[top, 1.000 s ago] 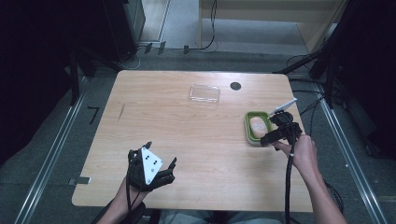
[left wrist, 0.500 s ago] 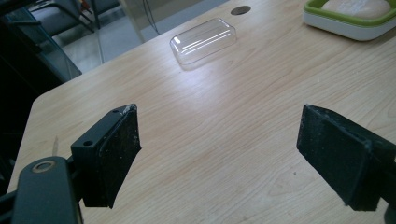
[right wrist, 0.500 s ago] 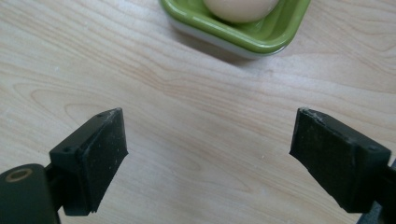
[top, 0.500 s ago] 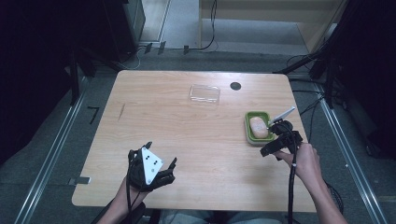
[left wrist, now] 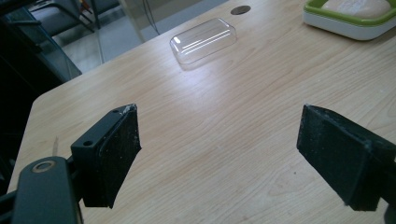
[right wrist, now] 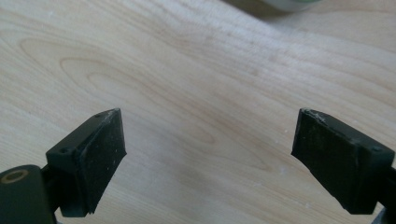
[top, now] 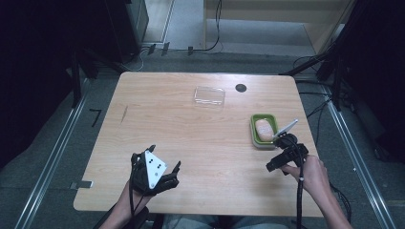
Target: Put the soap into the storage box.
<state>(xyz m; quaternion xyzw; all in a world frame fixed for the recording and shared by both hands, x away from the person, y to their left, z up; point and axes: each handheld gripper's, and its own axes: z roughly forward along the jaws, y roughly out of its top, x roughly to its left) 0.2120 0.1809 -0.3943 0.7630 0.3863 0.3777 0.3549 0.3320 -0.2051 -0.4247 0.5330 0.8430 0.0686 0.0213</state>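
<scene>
A green-rimmed dish (top: pixel 255 135) holding a pale beige lump (top: pixel 263 128) stands at the table's right side. In the left gripper view the dish (left wrist: pixel 345 21) is at the top right. A clear plastic lid (top: pixel 209 95) lies on the wood toward the back, and it appears upside-up as a shallow dome (left wrist: pixel 203 39) ahead of my left gripper. My left gripper (top: pixel 162 160) rests near the front edge, open with nothing between its pads (left wrist: pixel 219 135). Just in front of the dish, my right gripper (top: pixel 279 155) is held open over bare wood (right wrist: pixel 210 135).
A small black round disc (top: pixel 241 88) is set in the wooden table (top: pixel 191 129) near its back edge, right of the lid. Cables trail from both grippers. Dark floor, metal rails and cables surround the table.
My right gripper has drawn back from above the dish toward the person and now sits lower, over bare wood. The left gripper has not moved.
</scene>
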